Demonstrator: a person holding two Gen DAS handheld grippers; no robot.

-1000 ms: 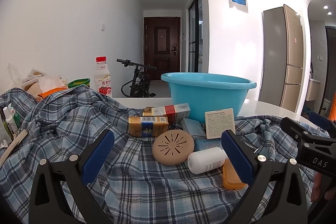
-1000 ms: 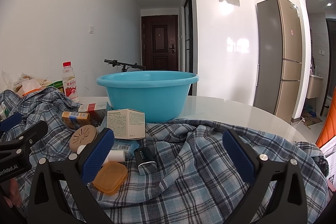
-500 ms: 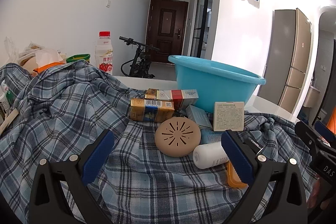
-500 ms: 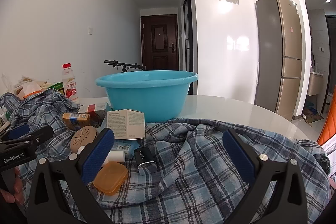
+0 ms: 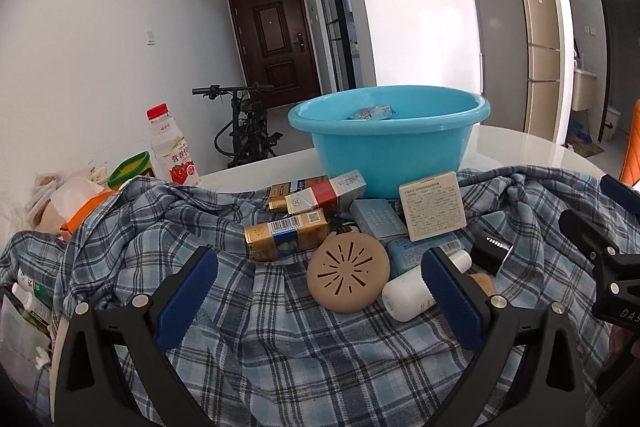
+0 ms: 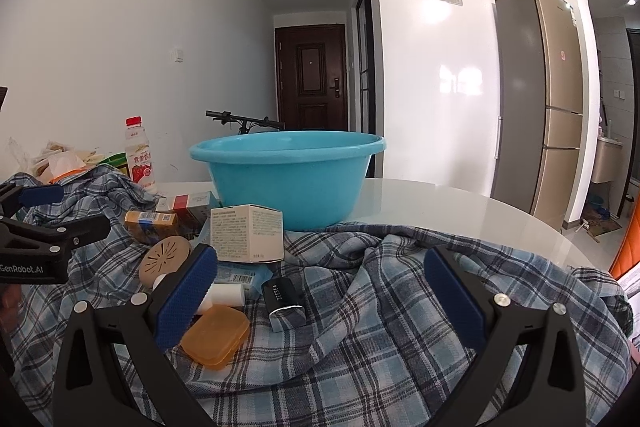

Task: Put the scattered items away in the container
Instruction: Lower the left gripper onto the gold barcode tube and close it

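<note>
Blue basin (image 5: 390, 143) on white worktop (image 6: 440, 203), behind boxes, tan disc (image 5: 348, 277), white bottle (image 5: 408, 293) on plaid cloth (image 6: 400, 327). Left tool (image 5: 320, 291), right tool (image 6: 320, 291) both spread wide, empty.

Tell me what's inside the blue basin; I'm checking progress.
In the blue basin, one pale blue packet shows above the rim. The wall hides the bottom.
</note>
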